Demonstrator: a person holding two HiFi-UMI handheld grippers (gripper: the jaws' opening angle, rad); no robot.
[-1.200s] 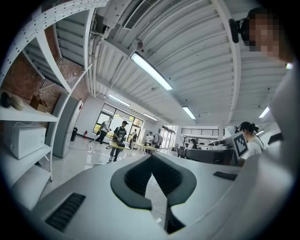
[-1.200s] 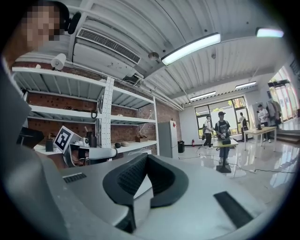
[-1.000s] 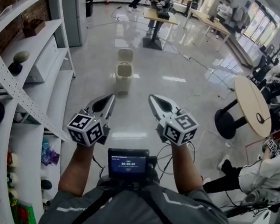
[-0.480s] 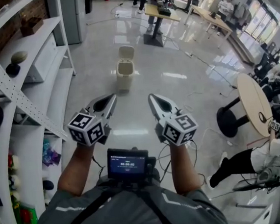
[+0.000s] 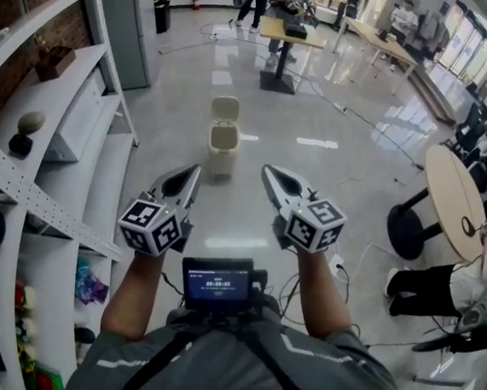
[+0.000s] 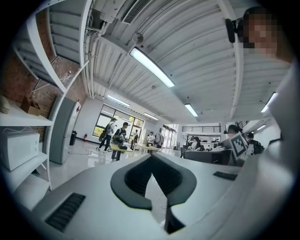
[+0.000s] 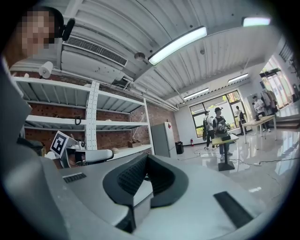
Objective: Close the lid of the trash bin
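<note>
The trash bin [image 5: 222,142] now sits a little nearer the fingertips in the head view than it did a second ago. It has slid down the picture toward them, and the shelving [image 5: 57,122] to the left has shifted with it. That reads as the person closing in on the bin rather than the bin moving.

The two tools keep the same pose throughout. The left gripper [image 5: 192,172] and the right gripper [image 5: 268,173] are held side by side at chest height, noses pointing forward. Each gripper view shows the tips pressed together with only the hollow of the dark pads [image 6: 136,176] behind them, and nothing is caught in either.

The bin stands on the floor ahead of the fingertips, roughly between the lines of the two noses and well apart from both. Its lid [image 5: 225,108] is tipped up and back on the side away from the fingers, so the mouth is open (neither gripper view shows the bin, since both look toward the ceiling).

The approach seems under way and the closing itself not begun. Either gripper would have to get beyond the bin's mouth to push the lid forward and down.
</note>
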